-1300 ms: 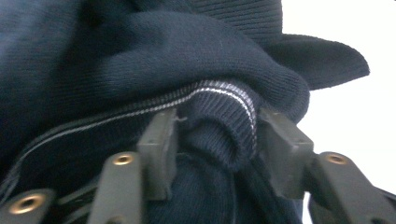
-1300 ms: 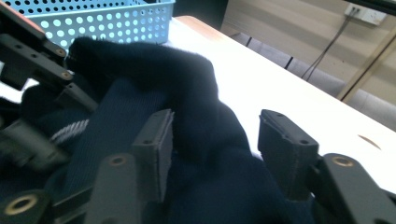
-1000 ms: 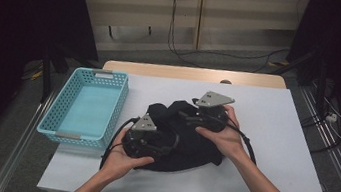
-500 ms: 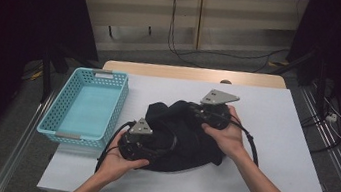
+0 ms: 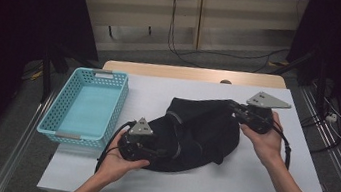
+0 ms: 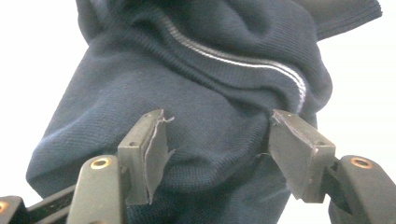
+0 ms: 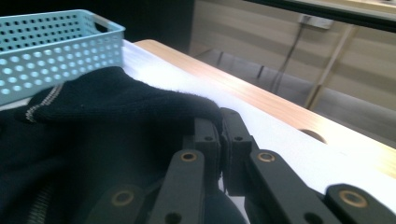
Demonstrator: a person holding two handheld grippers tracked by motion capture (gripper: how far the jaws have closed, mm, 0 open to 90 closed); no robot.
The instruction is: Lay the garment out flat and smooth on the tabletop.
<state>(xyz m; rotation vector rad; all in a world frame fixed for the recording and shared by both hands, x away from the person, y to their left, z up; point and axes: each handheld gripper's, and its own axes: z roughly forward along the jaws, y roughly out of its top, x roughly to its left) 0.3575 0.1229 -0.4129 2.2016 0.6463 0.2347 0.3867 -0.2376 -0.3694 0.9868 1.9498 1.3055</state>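
Two tools on dark sweater (image 5: 193,134)

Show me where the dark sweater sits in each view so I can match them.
High view: dark sweater at table centre, between both grippers.
Left gripper view: it covers the middle, between the open jaws.
Right gripper view: lower left, edge pinched in the jaws.
Shared landmark: its pale stripe.

Blue basket (image 5: 85,109) — white table (image 5: 226,184)
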